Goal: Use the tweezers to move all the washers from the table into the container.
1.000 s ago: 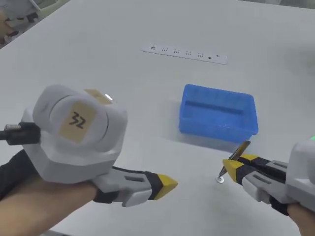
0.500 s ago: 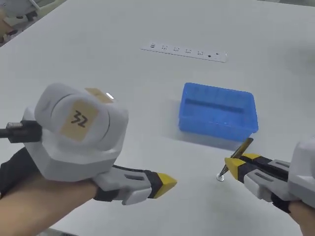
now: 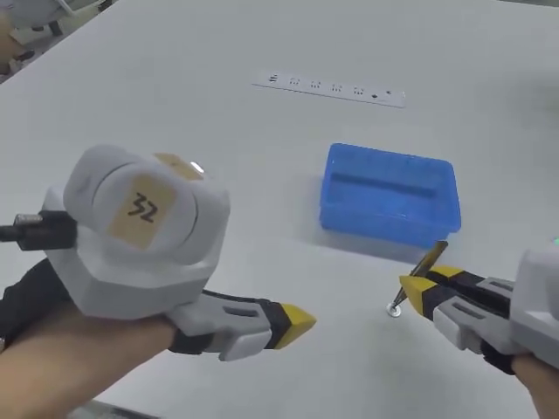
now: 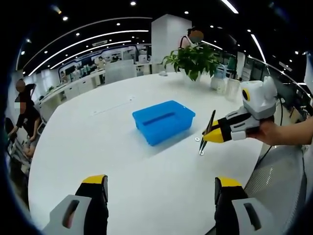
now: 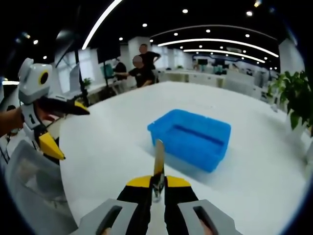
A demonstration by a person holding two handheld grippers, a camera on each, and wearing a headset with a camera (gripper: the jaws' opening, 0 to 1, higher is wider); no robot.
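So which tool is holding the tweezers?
The right tool: it is shut on the tweezers, near the blue container. The left tool is open and holds nothing.

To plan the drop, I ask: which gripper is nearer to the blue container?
Right. The right gripper, shut on the tweezers, is just in front of the blue container; the left gripper is farther, toward its front left.

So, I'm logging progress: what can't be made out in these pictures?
Head view: whether the tweezers grip the washer, too small.
Right gripper view: tweezers' tips, hidden between jaws of the right gripper.
Head view: contents of the container, blurred behind its near wall.
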